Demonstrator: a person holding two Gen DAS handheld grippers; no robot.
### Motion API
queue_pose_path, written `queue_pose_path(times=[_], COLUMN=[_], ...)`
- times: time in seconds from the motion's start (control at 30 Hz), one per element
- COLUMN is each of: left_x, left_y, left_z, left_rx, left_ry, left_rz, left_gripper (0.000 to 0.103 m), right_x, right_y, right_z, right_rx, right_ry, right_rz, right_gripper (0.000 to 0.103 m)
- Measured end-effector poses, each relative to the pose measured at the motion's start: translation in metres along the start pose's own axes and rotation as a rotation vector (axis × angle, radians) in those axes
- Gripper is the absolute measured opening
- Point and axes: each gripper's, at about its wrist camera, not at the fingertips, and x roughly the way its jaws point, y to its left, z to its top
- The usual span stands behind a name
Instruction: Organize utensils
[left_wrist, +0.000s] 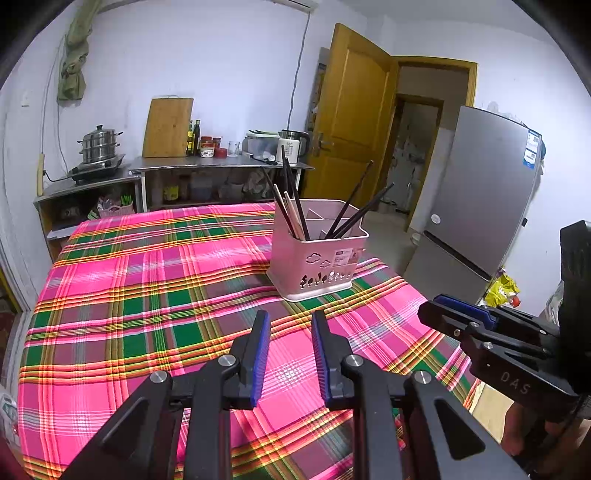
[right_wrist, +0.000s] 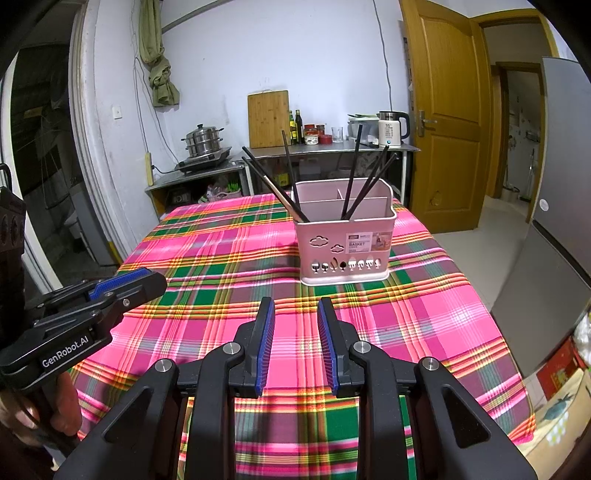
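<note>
A pink utensil basket (left_wrist: 317, 258) (right_wrist: 345, 243) stands on the plaid tablecloth (left_wrist: 147, 295) (right_wrist: 221, 258), toward the far right of the table. Dark chopsticks (left_wrist: 291, 203) (right_wrist: 273, 184) lean out of its left compartment, and more chopsticks (left_wrist: 354, 210) (right_wrist: 364, 177) lean out of its right one. My left gripper (left_wrist: 290, 317) (right_wrist: 157, 280) hovers over the cloth short of the basket, open, nothing between its blue pads. My right gripper (right_wrist: 295, 304) (left_wrist: 432, 308) hovers beside it, also open and empty. A hand holds each gripper's handle.
Behind the table runs a steel counter (right_wrist: 332, 149) with a steamer pot (right_wrist: 201, 142), cutting board (right_wrist: 267, 118), bottles and a kettle (right_wrist: 391, 129). A grey fridge (left_wrist: 480, 206) stands to the right of the table and a wooden door (right_wrist: 443, 122) hangs open beyond it.
</note>
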Motion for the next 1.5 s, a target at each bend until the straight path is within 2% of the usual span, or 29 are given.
queue_pose_path(times=[1.23,1.5], left_x=[0.0050,0.0033], left_y=[-0.0032,-0.0059], left_z=[-0.0056,-0.0075], left_rx=[-0.010,0.006], left_ry=[-0.001,-0.009], left_rz=[-0.029,-0.013], left_gripper=[0.023,0.023], right_x=[0.0050,0.0067], right_y=[-0.0016,-0.0020], right_z=[-0.0019,-0.0031], right_rx=[0.002,0.003], right_ry=[0.008,0.010], right_rz=[0.002,0.001], right_gripper=[0.025,0.025])
